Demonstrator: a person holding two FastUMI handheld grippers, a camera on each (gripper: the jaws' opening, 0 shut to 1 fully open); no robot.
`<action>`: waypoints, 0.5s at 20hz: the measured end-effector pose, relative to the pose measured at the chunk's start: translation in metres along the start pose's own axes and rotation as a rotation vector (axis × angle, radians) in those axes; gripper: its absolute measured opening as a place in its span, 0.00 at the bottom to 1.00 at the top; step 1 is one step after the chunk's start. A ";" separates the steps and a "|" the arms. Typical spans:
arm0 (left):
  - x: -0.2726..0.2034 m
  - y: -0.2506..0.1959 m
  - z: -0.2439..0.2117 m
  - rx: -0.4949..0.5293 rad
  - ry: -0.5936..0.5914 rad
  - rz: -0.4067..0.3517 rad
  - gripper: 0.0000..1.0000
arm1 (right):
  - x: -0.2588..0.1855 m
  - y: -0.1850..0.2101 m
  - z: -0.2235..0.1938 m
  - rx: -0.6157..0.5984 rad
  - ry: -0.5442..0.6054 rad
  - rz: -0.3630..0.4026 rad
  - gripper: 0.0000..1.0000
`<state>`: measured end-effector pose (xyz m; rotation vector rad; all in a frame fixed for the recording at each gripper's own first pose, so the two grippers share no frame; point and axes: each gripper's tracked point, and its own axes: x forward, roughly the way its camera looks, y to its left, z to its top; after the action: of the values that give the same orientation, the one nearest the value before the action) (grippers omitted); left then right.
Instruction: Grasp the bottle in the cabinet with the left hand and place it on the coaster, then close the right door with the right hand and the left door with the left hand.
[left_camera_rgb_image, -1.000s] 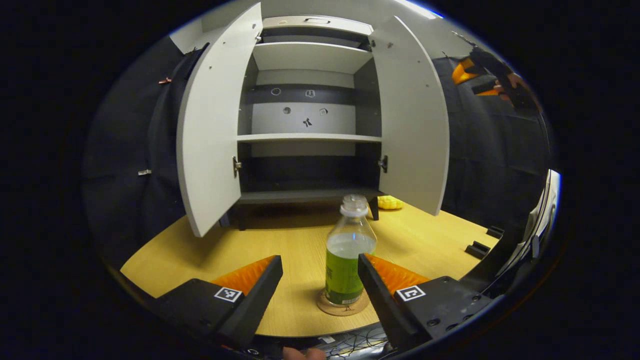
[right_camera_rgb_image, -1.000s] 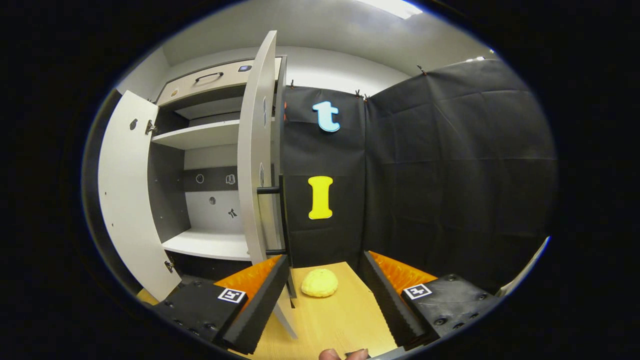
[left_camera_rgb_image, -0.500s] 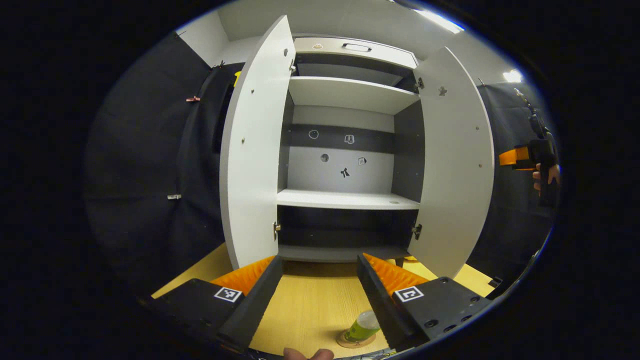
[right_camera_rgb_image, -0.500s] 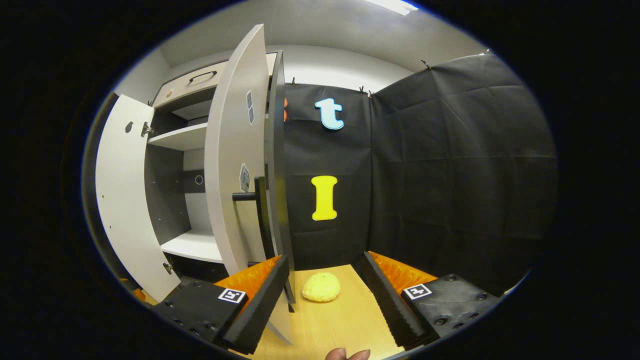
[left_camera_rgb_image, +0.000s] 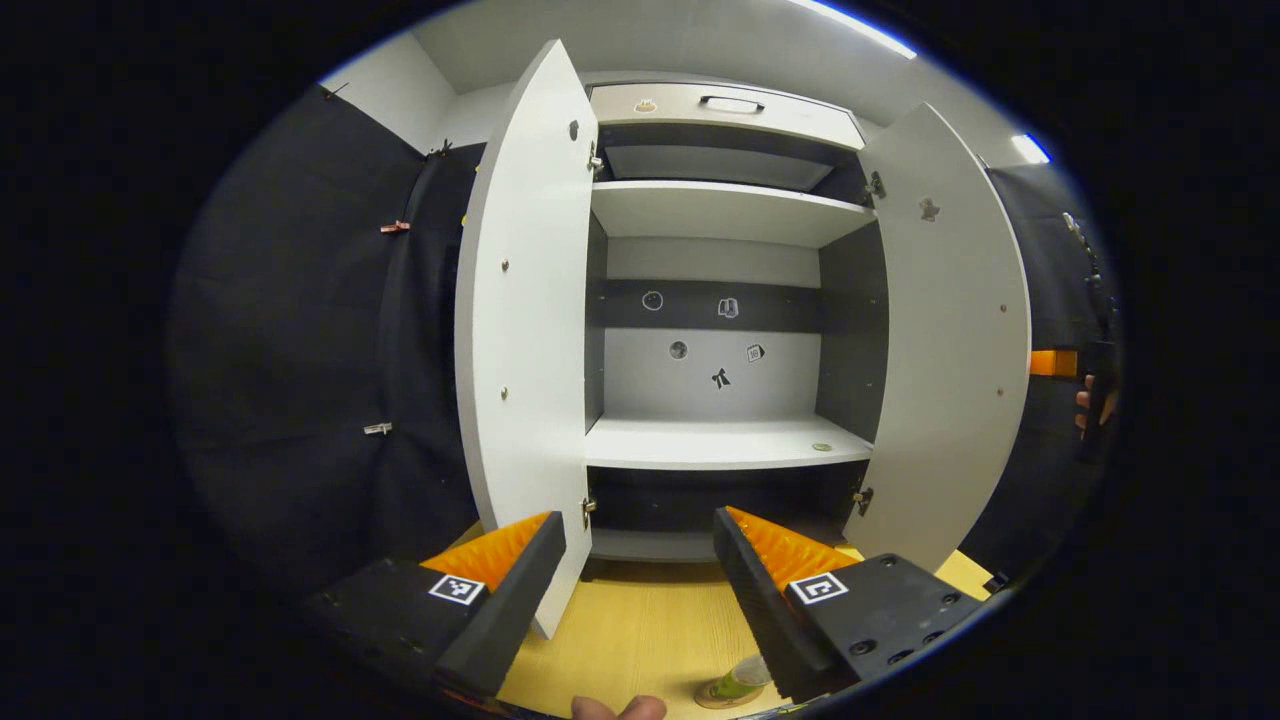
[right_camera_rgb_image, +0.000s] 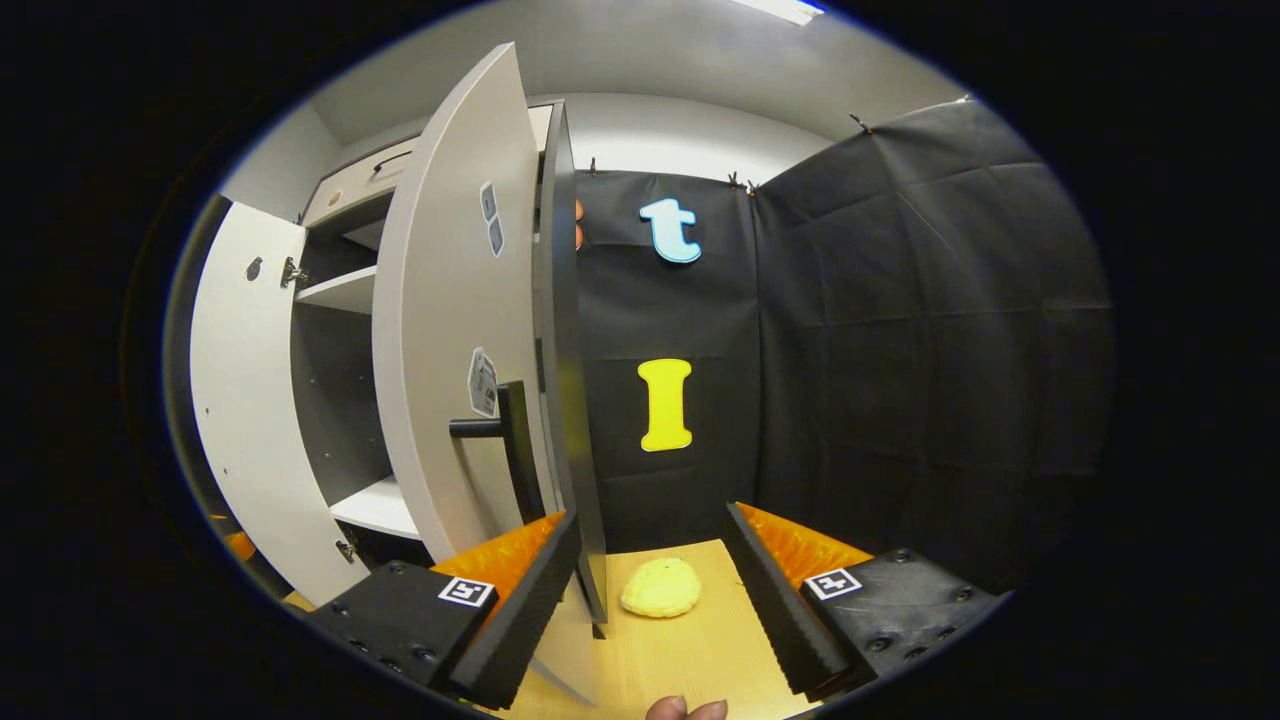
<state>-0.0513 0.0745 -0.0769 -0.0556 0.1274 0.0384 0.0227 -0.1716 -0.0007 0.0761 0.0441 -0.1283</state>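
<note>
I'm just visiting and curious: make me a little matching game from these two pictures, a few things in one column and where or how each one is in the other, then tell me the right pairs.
Things:
1. clear plastic bottle with green label
2. yellow sponge-like lump
3. white right cabinet door with black bar handle
4. left gripper

States or places:
A. open, with nothing between its fingers
B. standing on the round cork coaster
C. ajar, not yet closed
D. lying on the wooden tabletop beside the cabinet

Pairs: 1-B, 2-D, 3-C, 4-A
</note>
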 end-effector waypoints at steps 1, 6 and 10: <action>0.000 0.001 0.003 -0.005 -0.001 -0.001 0.95 | -0.002 0.003 0.000 0.004 -0.003 0.003 0.97; 0.003 0.004 0.010 -0.059 -0.015 -0.026 0.95 | -0.008 0.032 -0.004 0.019 0.005 0.036 0.97; 0.006 0.012 0.010 -0.036 -0.013 -0.031 0.95 | -0.011 0.073 -0.009 0.004 0.008 0.105 0.98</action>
<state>-0.0449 0.0867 -0.0685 -0.0930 0.1129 0.0102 0.0208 -0.0969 -0.0033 0.0824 0.0482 -0.0230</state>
